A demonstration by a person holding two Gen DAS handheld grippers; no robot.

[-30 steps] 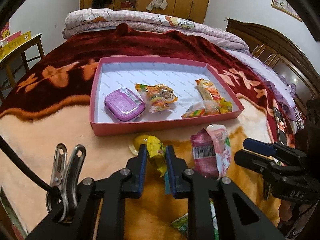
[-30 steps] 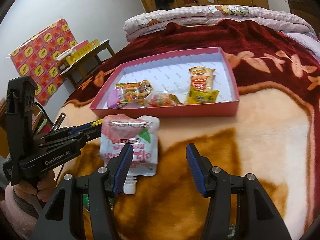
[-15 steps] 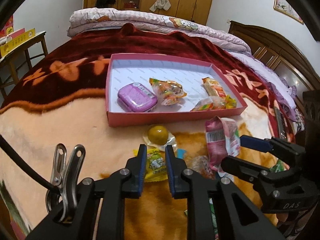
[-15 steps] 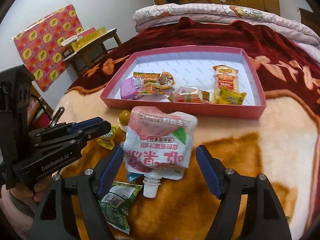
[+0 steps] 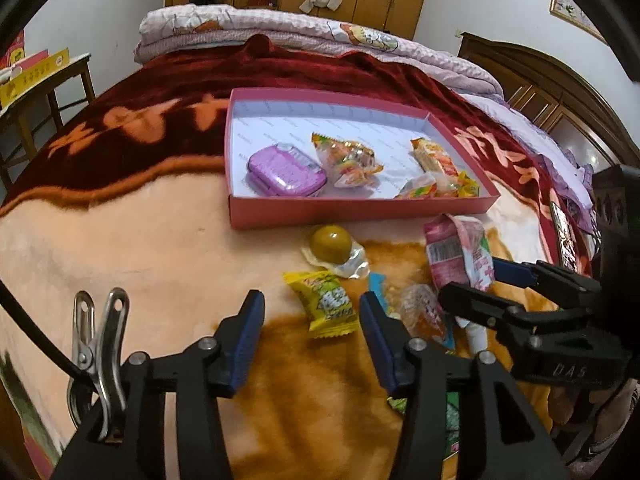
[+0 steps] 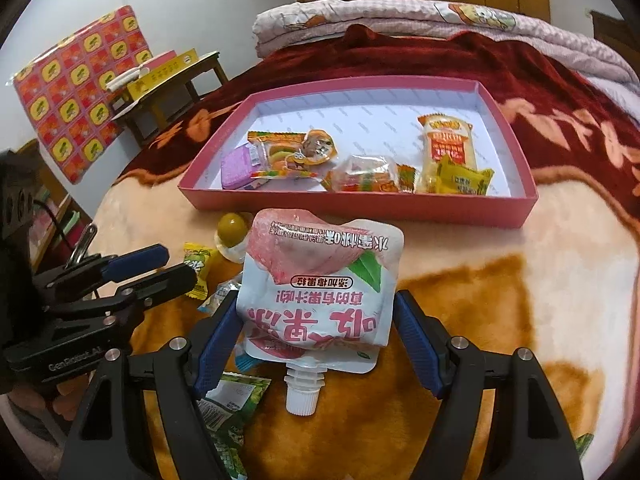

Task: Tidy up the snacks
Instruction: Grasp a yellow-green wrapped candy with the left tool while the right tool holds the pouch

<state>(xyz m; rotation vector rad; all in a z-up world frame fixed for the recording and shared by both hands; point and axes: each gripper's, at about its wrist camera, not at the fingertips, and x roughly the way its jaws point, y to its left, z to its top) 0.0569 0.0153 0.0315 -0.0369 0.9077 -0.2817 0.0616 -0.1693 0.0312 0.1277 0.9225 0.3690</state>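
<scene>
A yellow candy packet (image 5: 328, 308) lies flat on the blanket between the fingers of my left gripper (image 5: 311, 300), whose jaws are opening and do not touch it. A white-and-pink spouted drink pouch (image 6: 320, 280) lies spout toward me inside my right gripper (image 6: 316, 300). Its blue pads stand wide beside the pouch's edges without squeezing it. The pink tray (image 5: 360, 212) just beyond holds a purple box (image 5: 284, 172) and several wrapped snacks. In the left wrist view the right gripper (image 5: 470, 280) straddles the pouch (image 5: 452, 248).
A wrapped olive-green ball (image 5: 332, 244), an orange clear-wrapped snack (image 5: 426, 314) and a green packet (image 6: 228, 400) lie loose near the grippers. A phone (image 5: 564, 236) rests at the right. A wooden side table (image 6: 172, 84) stands left of the bed, and folded quilts (image 5: 280, 28) lie at the far end.
My left gripper was shut on the yellow candy packet and has let it go onto the blanket, jaws now apart. My right gripper opened wider and came around the pouch.
</scene>
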